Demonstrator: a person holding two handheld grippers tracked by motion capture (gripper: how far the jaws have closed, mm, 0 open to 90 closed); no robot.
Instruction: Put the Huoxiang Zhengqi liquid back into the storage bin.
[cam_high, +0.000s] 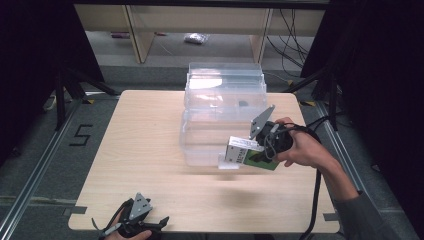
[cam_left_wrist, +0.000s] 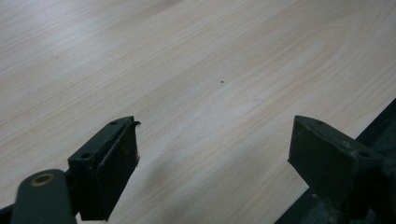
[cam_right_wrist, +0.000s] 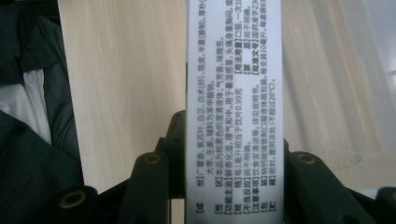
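My right gripper (cam_high: 257, 150) is shut on a white and green medicine box (cam_high: 247, 154), held above the table just in front of a clear plastic bin (cam_high: 222, 115). The box's white printed side (cam_right_wrist: 233, 112) runs up between the jaws in the right gripper view. At the table's near left edge my left gripper (cam_high: 155, 223) rests low and open. Its two fingers (cam_left_wrist: 112, 163) stand wide apart over bare wood with nothing between them.
The light wooden table (cam_high: 145, 150) has black floor and rails around it. A dark sleeve (cam_right_wrist: 28, 140) lies at the left of the right gripper view. Shelving legs (cam_high: 140, 35) and cables (cam_high: 292, 45) are beyond the far edge.
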